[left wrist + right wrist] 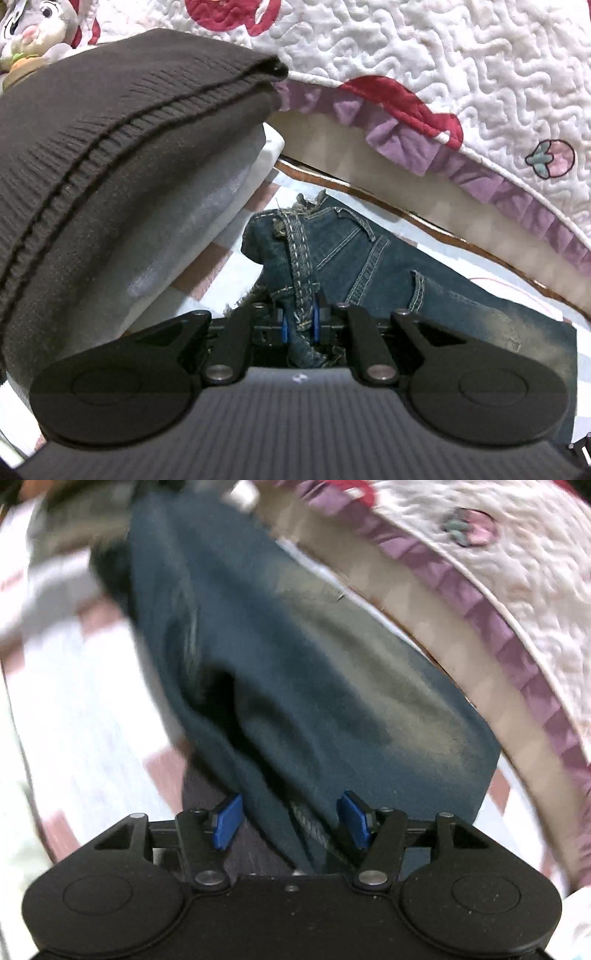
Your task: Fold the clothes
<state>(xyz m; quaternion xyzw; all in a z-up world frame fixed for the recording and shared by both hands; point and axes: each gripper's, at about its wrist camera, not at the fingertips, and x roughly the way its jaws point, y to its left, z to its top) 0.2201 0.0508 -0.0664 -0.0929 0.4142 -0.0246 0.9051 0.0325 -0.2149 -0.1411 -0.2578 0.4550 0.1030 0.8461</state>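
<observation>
Denim jeans (369, 258) run far-right from my left gripper (300, 325), clamped on the hem; right gripper (291, 821) agape around jeans

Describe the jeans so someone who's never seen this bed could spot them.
Start at the white quilt with the purple ruffle. Just below its edge lie the jeans, on the checked sheet. Unlike the folded brown knit sweater beside them, they're blue denim with pale stitching.

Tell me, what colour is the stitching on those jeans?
Tan stitching on dark blue denim jeans, clearest in the left wrist view.
</observation>
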